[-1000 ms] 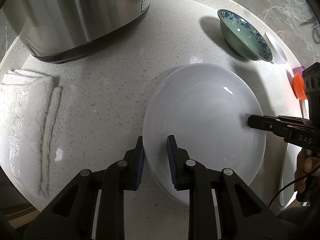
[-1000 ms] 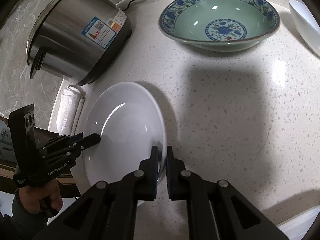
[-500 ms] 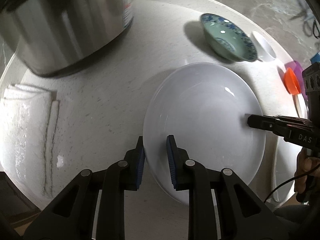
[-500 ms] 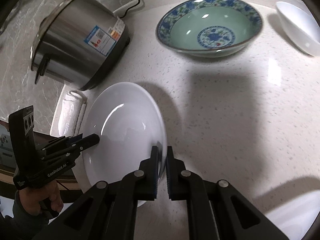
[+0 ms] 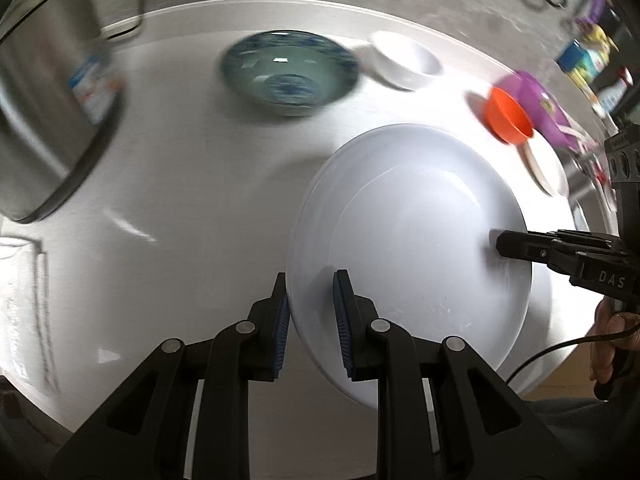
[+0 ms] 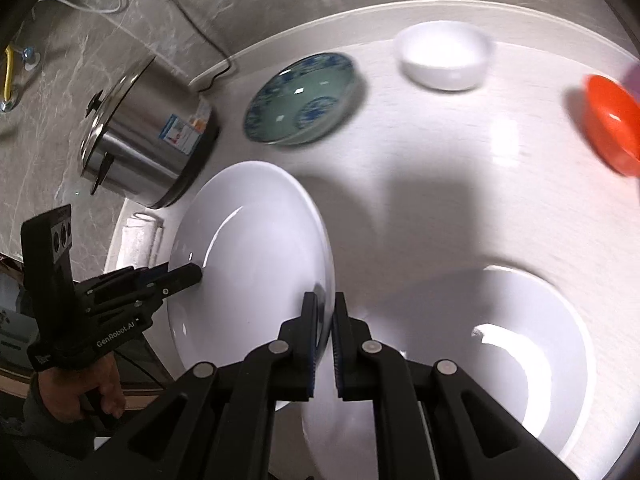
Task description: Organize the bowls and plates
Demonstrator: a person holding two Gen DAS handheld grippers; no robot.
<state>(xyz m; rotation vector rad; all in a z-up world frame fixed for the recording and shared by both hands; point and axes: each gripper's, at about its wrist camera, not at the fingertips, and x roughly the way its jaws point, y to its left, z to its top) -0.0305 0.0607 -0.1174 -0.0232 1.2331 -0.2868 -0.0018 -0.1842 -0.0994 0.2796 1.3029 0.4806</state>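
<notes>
A large white plate (image 5: 412,248) (image 6: 256,256) hangs above the counter, held by both grippers on opposite rims. My left gripper (image 5: 310,316) is shut on its near-left rim; in the right wrist view it shows at the plate's left edge (image 6: 192,274). My right gripper (image 6: 324,320) is shut on the opposite rim, seen in the left wrist view at the right (image 5: 500,242). A second white plate (image 6: 500,352) lies on the counter below my right gripper. A green-and-blue patterned bowl (image 5: 290,72) (image 6: 300,98) and a small white bowl (image 5: 402,60) (image 6: 442,54) sit further back.
A steel cooker (image 6: 148,136) (image 5: 52,120) stands at the back left with a folded white cloth (image 6: 140,236) beside it. An orange bowl (image 5: 508,116) (image 6: 612,128) and a purple item (image 5: 540,100) sit at the right. A person's hands (image 6: 100,392) hold the gripper handles.
Both grippers have lifted the white plate and carried it right across the counter. The cooker and cloth slid off to the left; the second white plate, small white bowl and orange bowl came into view.
</notes>
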